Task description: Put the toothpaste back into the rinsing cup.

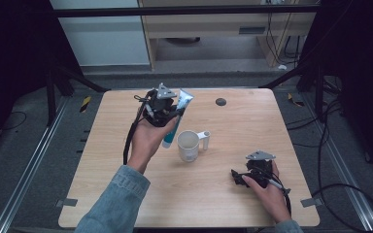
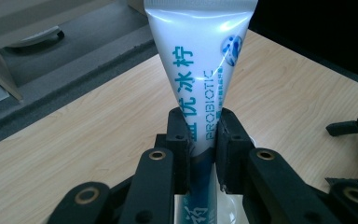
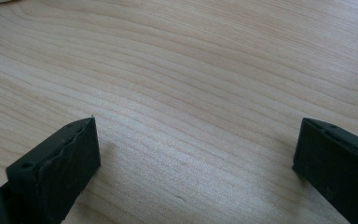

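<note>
Your left hand-held gripper (image 2: 201,140): jaws clamped on the tube.
Toothpaste tube (image 2: 200,56): white with blue print, rising upright between your jaws.
Table (image 2: 88,140): light wood beneath.
Other hand-held gripper (image 2: 354,125): far right edge.

The person's left forearm, in a denim sleeve (image 1: 114,204), reaches up from six o'clock toward eleven, its hand (image 1: 148,138) raised over the table with the palm turned up. The left gripper (image 2: 200,135) rides on top of it, its grey three-cornered plate uppermost, jaws pinched tight on a tube (image 2: 200,60) that stands between the pads. At four o'clock the right hand (image 1: 267,191) rests low near the table's edge, holding the right gripper (image 3: 196,154) level, jaws pointing toward nine o'clock and spread wide with nothing between them.
</note>
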